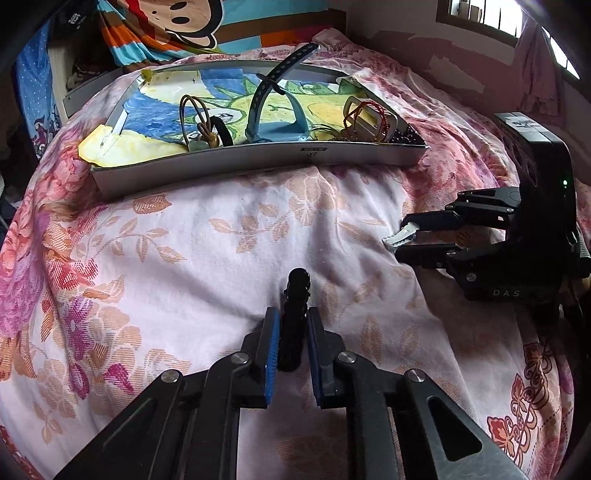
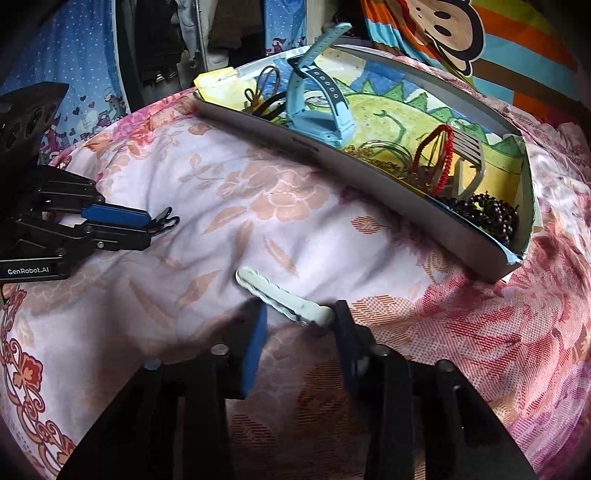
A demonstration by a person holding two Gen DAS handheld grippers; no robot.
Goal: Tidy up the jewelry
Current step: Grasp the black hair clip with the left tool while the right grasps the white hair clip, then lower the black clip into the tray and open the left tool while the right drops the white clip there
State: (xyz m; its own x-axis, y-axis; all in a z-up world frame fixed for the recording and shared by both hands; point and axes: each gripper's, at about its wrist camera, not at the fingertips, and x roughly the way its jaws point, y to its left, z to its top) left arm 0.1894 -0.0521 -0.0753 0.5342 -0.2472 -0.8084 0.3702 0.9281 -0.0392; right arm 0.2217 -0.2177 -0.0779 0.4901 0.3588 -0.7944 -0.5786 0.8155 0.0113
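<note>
A shallow grey tray (image 1: 258, 160) with a painted lining lies on the floral bedspread; it also shows in the right wrist view (image 2: 369, 173). It holds a blue watch (image 1: 266, 110), hair ties (image 1: 195, 114), a red bracelet (image 1: 365, 114) and dark beads (image 2: 487, 214). My left gripper (image 1: 290, 325) is shut on a black hair clip (image 1: 295, 306) that points toward the tray. My right gripper (image 2: 299, 317) stands open around a pale mint hair clip (image 2: 284, 297) lying crosswise between the fingers, one end touching the right finger; seen from the left wrist, the clip (image 1: 400, 234) sits between its fingers.
The pink floral bedspread (image 1: 184, 258) covers the whole area before the tray. A monkey-print blanket (image 1: 177, 22) lies behind the tray. A window (image 1: 517, 22) is at the far right. Clothes and a blue curtain (image 2: 74, 55) hang on the far left.
</note>
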